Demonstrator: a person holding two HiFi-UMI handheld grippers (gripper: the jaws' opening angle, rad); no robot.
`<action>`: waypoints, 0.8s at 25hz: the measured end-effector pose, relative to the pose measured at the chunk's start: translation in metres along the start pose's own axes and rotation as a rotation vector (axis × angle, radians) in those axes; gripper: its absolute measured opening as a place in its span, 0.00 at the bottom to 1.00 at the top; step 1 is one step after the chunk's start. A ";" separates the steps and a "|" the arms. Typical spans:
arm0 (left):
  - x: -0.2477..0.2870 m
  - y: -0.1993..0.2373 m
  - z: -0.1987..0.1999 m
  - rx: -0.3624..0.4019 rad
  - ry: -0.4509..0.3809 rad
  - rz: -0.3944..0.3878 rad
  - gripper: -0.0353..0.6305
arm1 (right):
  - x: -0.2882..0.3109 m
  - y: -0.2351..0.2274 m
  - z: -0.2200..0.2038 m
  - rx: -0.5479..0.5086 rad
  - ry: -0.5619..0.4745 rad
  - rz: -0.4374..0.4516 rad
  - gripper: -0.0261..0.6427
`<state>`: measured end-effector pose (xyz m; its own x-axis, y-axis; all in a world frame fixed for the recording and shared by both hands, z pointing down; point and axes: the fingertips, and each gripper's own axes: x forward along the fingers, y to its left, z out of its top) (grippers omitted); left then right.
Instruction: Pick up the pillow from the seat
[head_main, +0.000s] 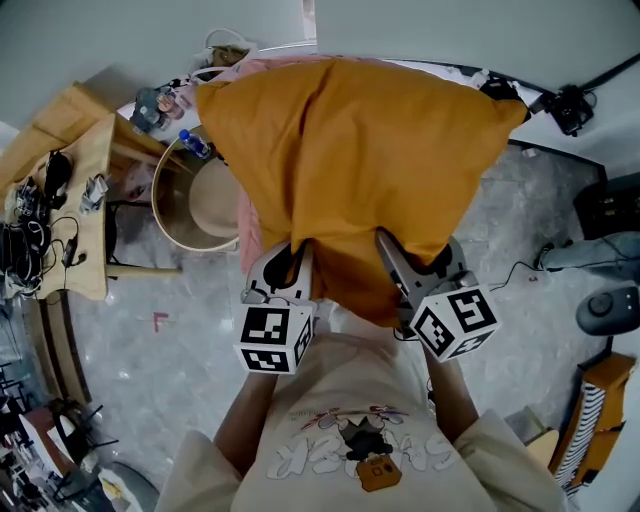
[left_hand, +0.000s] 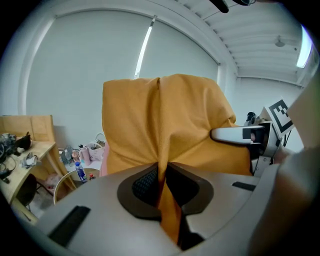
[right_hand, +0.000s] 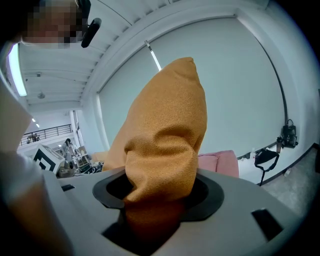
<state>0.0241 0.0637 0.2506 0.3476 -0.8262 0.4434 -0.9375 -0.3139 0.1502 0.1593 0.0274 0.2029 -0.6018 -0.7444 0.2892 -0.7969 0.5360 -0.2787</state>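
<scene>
Mustard-orange pillow (head_main: 350, 160) hangs from both grippers, filling the upper centre of the head view.
Its cloth is plain and finely grained, and it creases where it is gripped along the lower edge. The left gripper (head_main: 288, 262) pinches a thin fold between nearly closed jaws. The right gripper (head_main: 398, 262) clamps a thick bunched wad, jaws about half apart. A pink seat (head_main: 247, 235) peeks out at the pillow's left edge, with a water bottle (head_main: 193, 143) further left.
</scene>
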 end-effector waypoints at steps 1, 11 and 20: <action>-0.003 -0.002 -0.001 0.000 -0.001 0.007 0.11 | -0.003 0.001 -0.001 0.000 -0.001 0.006 0.45; -0.022 -0.014 -0.010 0.025 0.007 0.012 0.11 | -0.027 0.006 -0.017 0.044 -0.034 0.018 0.46; -0.041 -0.008 -0.023 -0.023 -0.012 0.044 0.11 | -0.034 0.022 -0.031 0.068 -0.034 0.037 0.46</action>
<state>0.0171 0.1111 0.2514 0.3060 -0.8446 0.4394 -0.9520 -0.2664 0.1509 0.1603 0.0769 0.2149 -0.6282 -0.7379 0.2469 -0.7678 0.5364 -0.3504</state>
